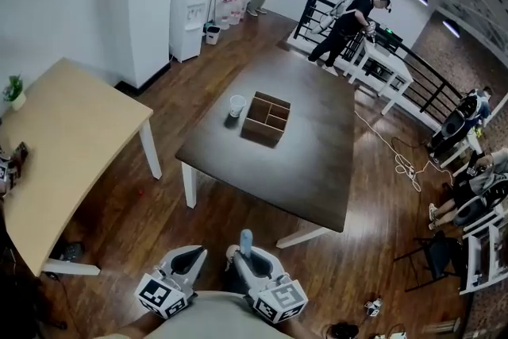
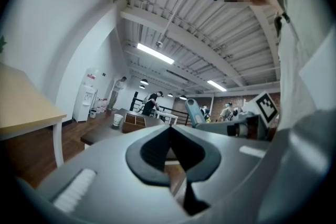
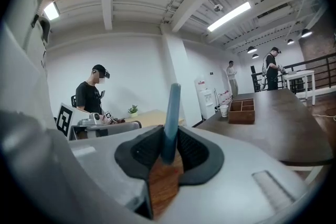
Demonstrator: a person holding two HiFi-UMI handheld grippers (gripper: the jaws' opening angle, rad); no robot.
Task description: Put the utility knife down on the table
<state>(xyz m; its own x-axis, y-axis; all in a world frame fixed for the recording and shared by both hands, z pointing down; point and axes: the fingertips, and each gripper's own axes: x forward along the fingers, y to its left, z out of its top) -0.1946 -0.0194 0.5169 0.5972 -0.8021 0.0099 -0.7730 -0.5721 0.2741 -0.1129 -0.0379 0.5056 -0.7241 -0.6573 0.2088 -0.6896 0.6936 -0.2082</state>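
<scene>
1 blue utility knife (image 3: 170, 113) upright, pinched between jaws of right hand-held gripper (image 3: 168, 152), left hand-held gripper (image 2: 169, 134) pressed together and empty, dark surface (image 1: 317, 163) ahead, well apart from both

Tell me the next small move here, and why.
Probably carry the right claw forward over the dark table: it grips the blue utility knife upright, and the table's near edge lies ahead of it, not beneath.

Only cup (image 1: 236, 105) and box (image 1: 267, 117) stand on table (image 1: 309, 163).
</scene>
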